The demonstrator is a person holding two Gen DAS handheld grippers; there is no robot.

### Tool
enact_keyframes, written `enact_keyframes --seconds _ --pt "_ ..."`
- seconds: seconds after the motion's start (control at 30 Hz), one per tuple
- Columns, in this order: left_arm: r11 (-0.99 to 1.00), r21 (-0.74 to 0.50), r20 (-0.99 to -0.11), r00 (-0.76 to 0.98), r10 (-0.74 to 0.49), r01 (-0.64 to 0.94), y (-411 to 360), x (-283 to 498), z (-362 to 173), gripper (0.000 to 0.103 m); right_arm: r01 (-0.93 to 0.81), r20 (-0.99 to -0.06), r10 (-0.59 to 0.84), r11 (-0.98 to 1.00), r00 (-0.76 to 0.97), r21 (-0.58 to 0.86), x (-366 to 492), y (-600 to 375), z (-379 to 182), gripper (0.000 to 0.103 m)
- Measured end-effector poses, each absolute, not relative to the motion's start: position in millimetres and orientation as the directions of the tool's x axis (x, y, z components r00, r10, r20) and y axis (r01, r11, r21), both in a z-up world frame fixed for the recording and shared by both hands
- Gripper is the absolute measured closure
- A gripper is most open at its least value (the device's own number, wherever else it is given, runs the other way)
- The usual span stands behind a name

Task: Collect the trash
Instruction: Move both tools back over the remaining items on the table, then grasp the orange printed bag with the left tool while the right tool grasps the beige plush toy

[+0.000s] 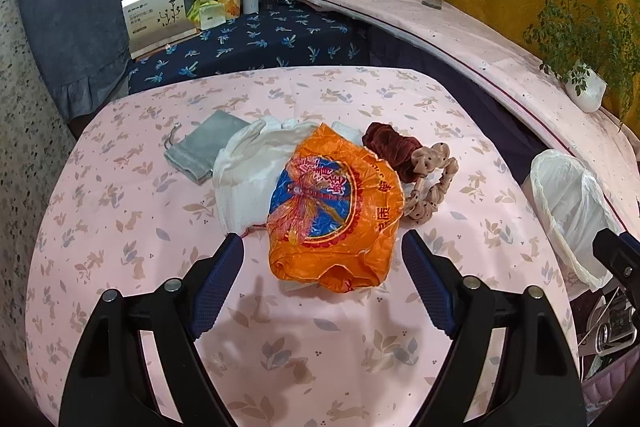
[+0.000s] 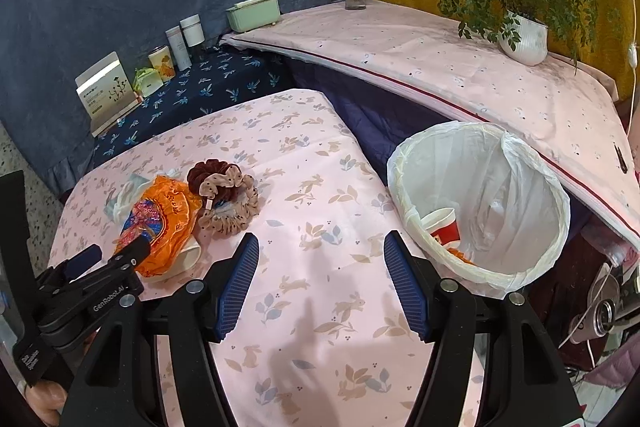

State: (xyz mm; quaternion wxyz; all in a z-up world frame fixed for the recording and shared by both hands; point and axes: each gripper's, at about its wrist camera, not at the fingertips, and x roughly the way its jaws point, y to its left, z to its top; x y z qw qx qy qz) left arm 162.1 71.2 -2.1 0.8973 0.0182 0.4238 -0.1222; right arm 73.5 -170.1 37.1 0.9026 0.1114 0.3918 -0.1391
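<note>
On the left of the bench (image 1: 120, 267), which wears a pink rabbit-print cloth, a small grey pouch (image 1: 204, 147) lies flat, touching a crumpled white cloth (image 1: 248, 167) just to its right. Draped partly over that cloth sits the orange plastic bag (image 1: 336, 211), printed with a blue and red dragonfly emblem and puffed up loosely; in the right wrist view something pale peeks out from under its near edge. It looks like the piece of trash next in line. The left gripper (image 1: 322, 255) hangs over its near edge with its jaws spread wide to either side of the bag, touching nothing, probably lined up so the bag can be pinched by closing inward.

Right of the bag, a dark red velvet scrunchie (image 1: 390, 147) and a beige dotted scrunchie (image 1: 432, 187) rest against each other; these are likely keepers, not trash.

Further right, the right gripper (image 2: 320, 255) hovers over bare cloth with its jaws apart and empty. At the bench's right edge stands the bin (image 2: 520, 271), lined with a white bag and already holding a red paper cup (image 2: 444, 227), close enough for short drops.
</note>
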Motion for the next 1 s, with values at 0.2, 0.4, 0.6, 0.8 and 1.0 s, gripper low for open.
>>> enact_keyframes --seconds 0.2,0.4,0.6,0.8,1.0 --pt "0.97 -0.071 -0.777 0.597 -0.2 0.232 68 165 -7 0.023 0.342 -0.739 -0.172 0.936 0.651 0.083 73 -166 37 0.04" --pt "0.975 -0.084 -0.784 0.59 -0.193 0.207 78 168 -11 0.023 0.339 -0.747 -0.17 0.937 0.643 0.079 76 -164 33 0.04" --pt "0.977 -0.112 -0.795 0.572 -0.199 0.183 89 172 -17 0.023 0.327 -0.753 -0.158 0.942 0.638 0.079 78 -160 26 0.04" --pt "0.976 -0.139 -0.799 0.564 -0.209 0.166 94 175 -18 0.023 0.314 -0.766 -0.133 0.945 0.629 0.094 87 -157 16 0.04" --pt "0.973 -0.169 -0.798 0.558 -0.228 0.157 97 183 -18 0.026 0.292 -0.774 -0.11 0.951 0.624 0.101 104 -149 8 0.04"
